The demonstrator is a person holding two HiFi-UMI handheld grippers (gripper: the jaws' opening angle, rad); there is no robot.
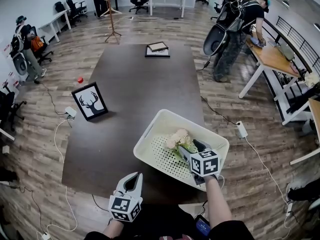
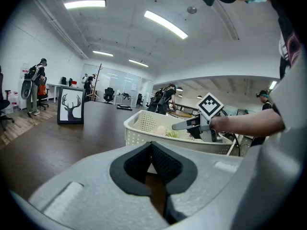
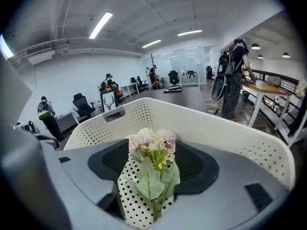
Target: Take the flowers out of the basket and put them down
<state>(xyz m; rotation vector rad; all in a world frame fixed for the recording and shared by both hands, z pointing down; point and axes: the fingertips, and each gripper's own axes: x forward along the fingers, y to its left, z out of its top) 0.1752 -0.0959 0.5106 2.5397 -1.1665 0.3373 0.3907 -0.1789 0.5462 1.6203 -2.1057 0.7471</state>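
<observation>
A white perforated basket (image 1: 150, 134) sits at the near right corner of the dark table (image 1: 135, 79). A small bunch of pale pink flowers (image 1: 178, 137) with green leaves lies on its floor. My right gripper (image 1: 193, 148) reaches down into the basket, open, with the stems (image 3: 154, 176) lying between its wide jaws and the pads clear of them. The blooms (image 3: 151, 140) point toward the far basket wall (image 3: 144, 111). My left gripper (image 1: 134, 177) rests low at the table's front edge, left of the basket, shut with nothing in it. In the left gripper view, the basket (image 2: 144, 128) and right gripper (image 2: 188, 124) appear.
A framed deer picture (image 1: 90, 101) stands at the table's left edge, and flat frames (image 1: 157, 49) lie at its far end. A person (image 1: 240, 24) bends over a desk at the right. Cables and a power strip (image 1: 241, 129) lie on the wood floor.
</observation>
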